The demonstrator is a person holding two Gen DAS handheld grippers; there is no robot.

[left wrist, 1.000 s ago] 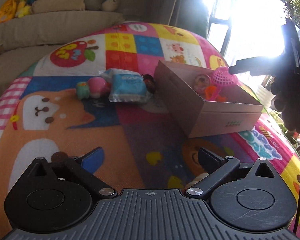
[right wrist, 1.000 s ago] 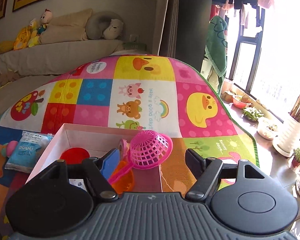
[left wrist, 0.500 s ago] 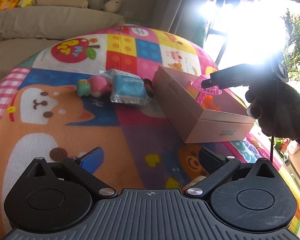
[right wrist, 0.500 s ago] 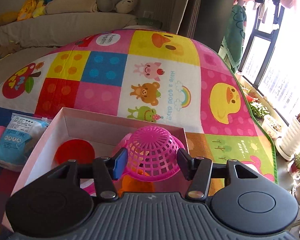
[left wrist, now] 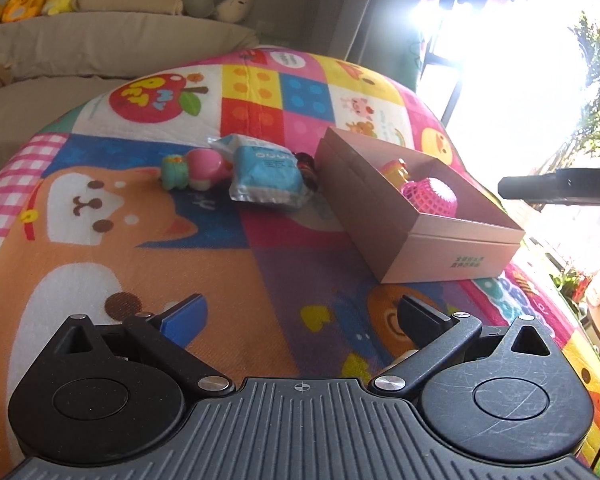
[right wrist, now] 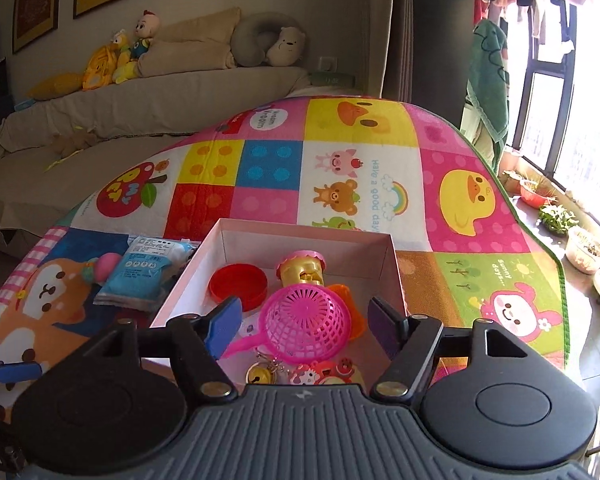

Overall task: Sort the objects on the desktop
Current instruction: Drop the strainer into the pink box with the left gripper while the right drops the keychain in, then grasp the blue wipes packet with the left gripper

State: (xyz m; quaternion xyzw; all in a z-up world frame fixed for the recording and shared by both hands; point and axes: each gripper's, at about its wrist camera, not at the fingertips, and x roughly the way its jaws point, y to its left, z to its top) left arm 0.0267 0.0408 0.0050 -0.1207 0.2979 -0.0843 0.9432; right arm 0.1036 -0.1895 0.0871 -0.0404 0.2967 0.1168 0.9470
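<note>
An open pink cardboard box [right wrist: 220, 240] [left wrist: 452, 248] sits on the colourful play mat. In it lie a pink plastic strainer [right wrist: 306, 326] [left wrist: 432, 200], a red lid [right wrist: 238, 286], a yellow toy [right wrist: 304, 274], an orange piece and small trinkets. My right gripper [right wrist: 304, 320] is open above the box, its fingers either side of the strainer without touching it. My left gripper [left wrist: 300, 316] is open and empty over the mat, short of the box. A blue packet [left wrist: 266, 174] [right wrist: 140, 276] and a pink and green toy [left wrist: 192, 168] lie on the mat left of the box.
A small dark object [left wrist: 306, 162] lies between the packet and the box. A beige sofa [right wrist: 140, 112] with plush toys stands behind the mat. Potted plants [right wrist: 556, 216] and a window are to the right, beyond the mat's edge.
My right gripper has opened and lifted back; the pink strainer it held now lies in the box. The left gripper has hardly moved.
</note>
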